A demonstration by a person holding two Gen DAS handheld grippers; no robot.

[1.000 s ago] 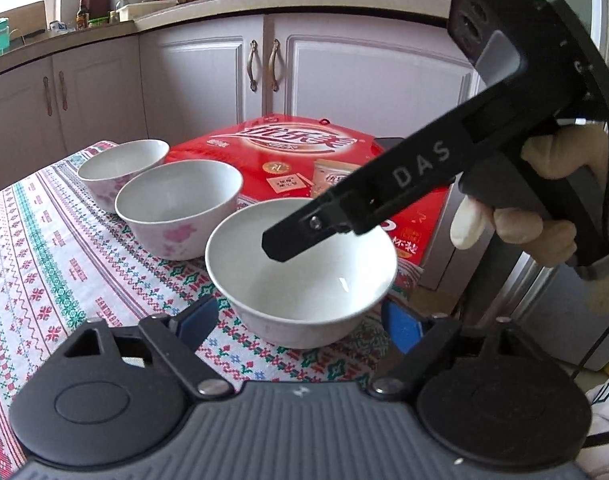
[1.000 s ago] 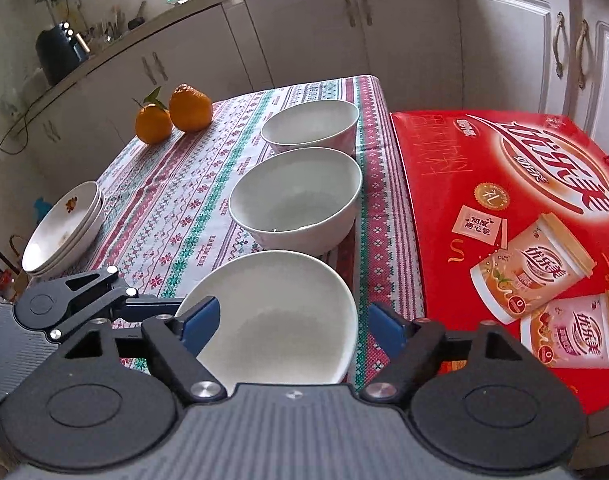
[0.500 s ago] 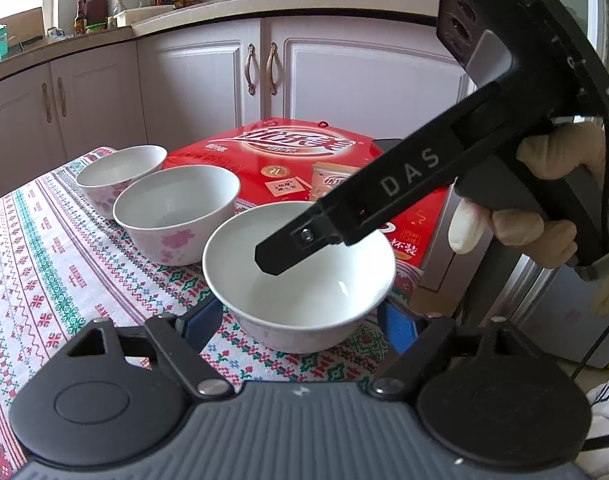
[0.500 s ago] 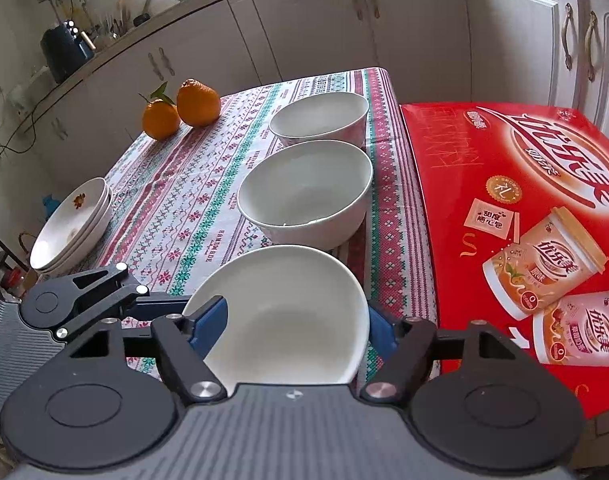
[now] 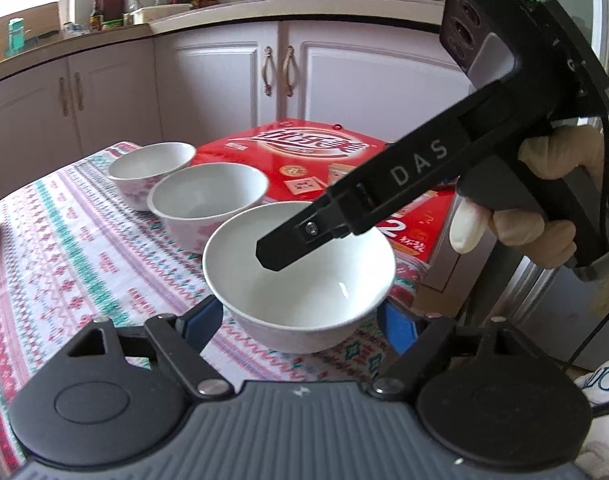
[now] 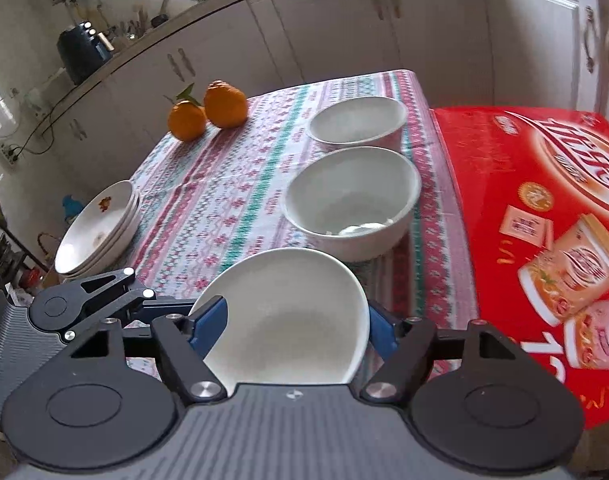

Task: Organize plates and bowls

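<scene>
Three white bowls stand in a row on the patterned tablecloth: a near bowl, a middle bowl and a far bowl. My left gripper is open, its blue pads on either side of the near bowl's base. My right gripper closes on the same bowl's rim, one pad inside and one outside; in the left wrist view it reaches over the bowl. A stack of plates sits at the table's left edge.
A red printed carton stands against the table's right side. Two oranges lie at the far left of the table. Cabinets and a kitchen counter run behind. The table's near right corner is under the near bowl.
The right gripper's jaws have narrowed onto the near bowl's rim. The left gripper has shifted slightly closer around the bowl. The bowls have not visibly moved.
</scene>
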